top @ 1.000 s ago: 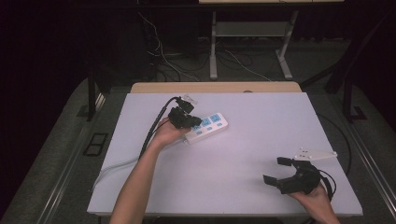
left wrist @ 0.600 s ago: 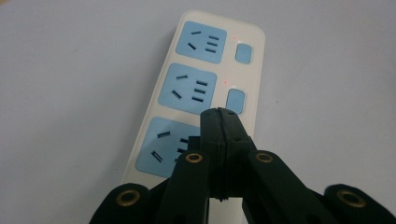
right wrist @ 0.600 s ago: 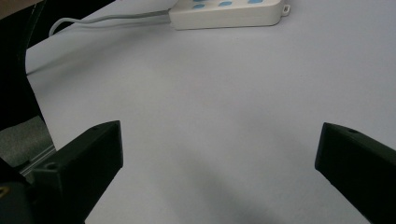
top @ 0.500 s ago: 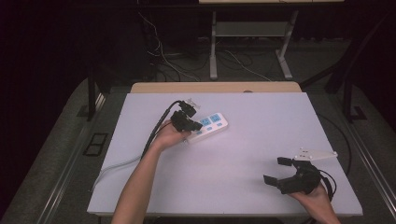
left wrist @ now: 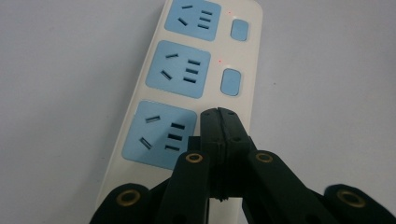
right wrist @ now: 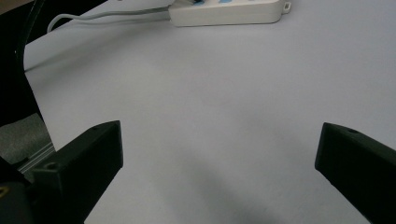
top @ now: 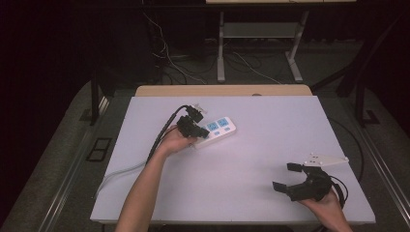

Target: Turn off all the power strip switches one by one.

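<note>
While the left gripper (left wrist: 218, 114) sits with its jaws pressed flat together and nothing between them, its closed tip rests over the nearest switch position on the power strip (left wrist: 196, 79), at about 3 o'clock of the nearest blue socket (left wrist: 159, 134); it looks like a button press with the shut tip, though contact itself I cannot confirm. The strip lies on the white table (top: 251, 145) toward 10 o'clock from the table's middle in the high view, with its grey cord (top: 121, 170) trailing off to 8 o'clock. The two farther switches (left wrist: 232, 82) show small red lights beside them (the nearest one is hidden under the tip, so its state is unknown). The right gripper (top: 286, 177) rests down at 5 o'clock of the table, jaws spread wide, holding nothing, well apart from the strip. Risks from here: the strip is light and nothing pins it, so a push that is off-vertical could slide or pivot it on the smooth surface; the narrow tip could slip off the rounded switch toward the socket slots at 9 o'clock; pressing too softly may not toggle it, and with the light covered a failed toggle would go unnoticed.
</note>
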Demonstrator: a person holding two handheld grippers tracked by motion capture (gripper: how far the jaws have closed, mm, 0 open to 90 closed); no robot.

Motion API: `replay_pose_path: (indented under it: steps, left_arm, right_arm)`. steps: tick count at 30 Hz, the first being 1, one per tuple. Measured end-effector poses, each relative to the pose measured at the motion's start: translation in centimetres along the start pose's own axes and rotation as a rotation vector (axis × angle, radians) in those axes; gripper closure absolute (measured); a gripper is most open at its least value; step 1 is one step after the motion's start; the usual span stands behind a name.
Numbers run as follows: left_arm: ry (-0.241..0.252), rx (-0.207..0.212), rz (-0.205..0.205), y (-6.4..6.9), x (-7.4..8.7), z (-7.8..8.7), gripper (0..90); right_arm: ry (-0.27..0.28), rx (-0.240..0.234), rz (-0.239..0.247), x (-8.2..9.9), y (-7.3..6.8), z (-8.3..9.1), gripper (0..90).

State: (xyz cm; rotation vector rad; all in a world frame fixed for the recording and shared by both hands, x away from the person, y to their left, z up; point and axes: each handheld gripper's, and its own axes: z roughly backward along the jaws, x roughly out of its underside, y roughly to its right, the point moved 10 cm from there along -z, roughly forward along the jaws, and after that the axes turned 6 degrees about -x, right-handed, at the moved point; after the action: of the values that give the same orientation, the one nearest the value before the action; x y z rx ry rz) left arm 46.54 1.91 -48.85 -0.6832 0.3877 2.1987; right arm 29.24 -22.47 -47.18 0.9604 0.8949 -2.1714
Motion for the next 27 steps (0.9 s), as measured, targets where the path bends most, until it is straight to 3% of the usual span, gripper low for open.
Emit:
replay_pose_path:
  steps: [8, 27]
  left_arm:
    - [0.005, 0.015, 0.020, -0.08, 0.05, -0.02, 89.4]
    - [0.003, -0.011, -0.007, 0.11, 0.36, 0.02, 89.7]
  right_arm:
    - [-0.003, 0.001, 0.003, 0.05, 0.00, 0.00, 0.6]
    - [0.000, 0.009, 0.007, 0.02, 0.19, 0.19, 0.6]
